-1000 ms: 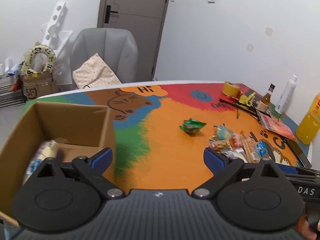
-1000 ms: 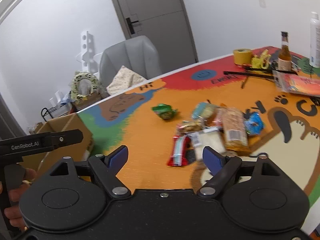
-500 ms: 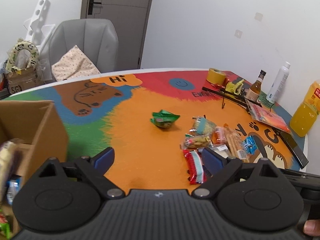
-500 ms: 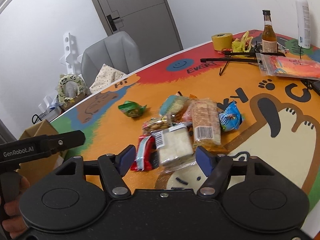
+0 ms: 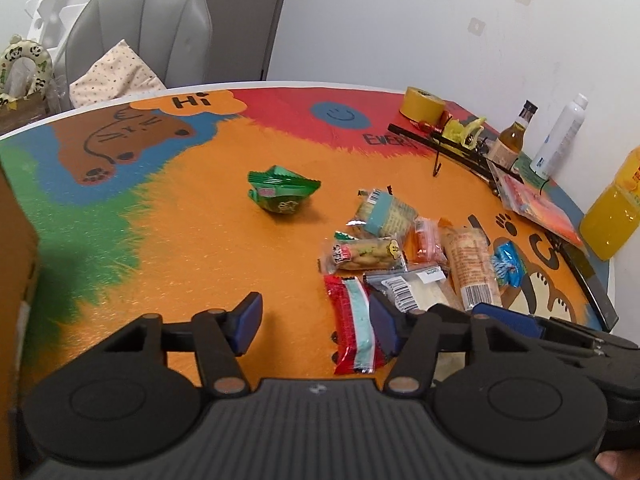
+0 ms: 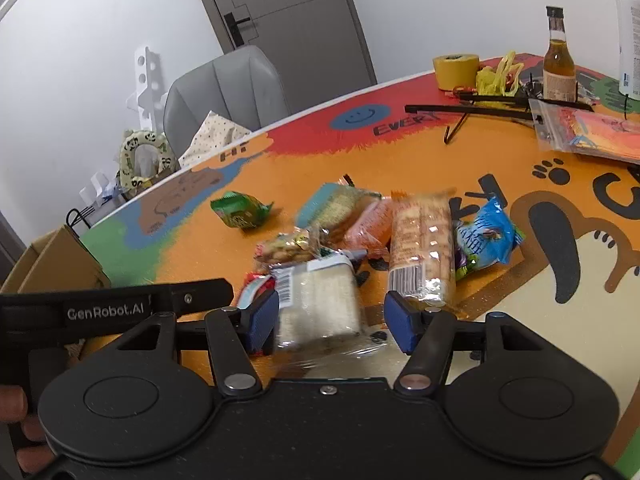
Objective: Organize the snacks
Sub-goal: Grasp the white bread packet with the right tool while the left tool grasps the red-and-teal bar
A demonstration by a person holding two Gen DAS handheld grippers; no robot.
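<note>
Orange, red, blue and green cartoon print covers the counter [image 5: 192, 240], and the snacks lie in a loose heap toward its right side. From the left wrist camera, the left gripper [image 5: 316, 322] hangs low over the counter with its blue pads apart and its jaws closing; bare orange surface shows between them, and the red-and-pale-blue packet [image 5: 354, 330] lies just inside the right pad, not pressed. A green packet [image 5: 282, 194] sits alone, well apart from the heap. In the heap are a peanut packet [image 5: 366, 254], a blue-topped cracker pack [image 5: 386, 214], a long biscuit pack [image 5: 474, 266], a small blue packet [image 5: 508, 266] and a clear-wrapped white snack [image 5: 416, 290]. A cardboard box [image 5: 16, 264] stands at the left edge. Tape roll [image 5: 422, 104], brown bottle [image 5: 514, 138] and orange drink bottle [image 5: 614, 216] stand along the far right.

From the right wrist camera, the right gripper [image 6: 332, 320] is down at the near end of the heap, jaws closing around the clear-wrapped white snack [image 6: 316, 300]. The left pad is at its edge while the right pad stands clear of it, so the snack is between them but not clamped. The long biscuit pack [image 6: 422, 244] lies just beyond the right pad, the small blue packet [image 6: 486, 236] beside it. The left gripper's black body [image 6: 116, 308] crosses the lower left, a person's fingers [image 6: 16, 404] around its handle.
</note>
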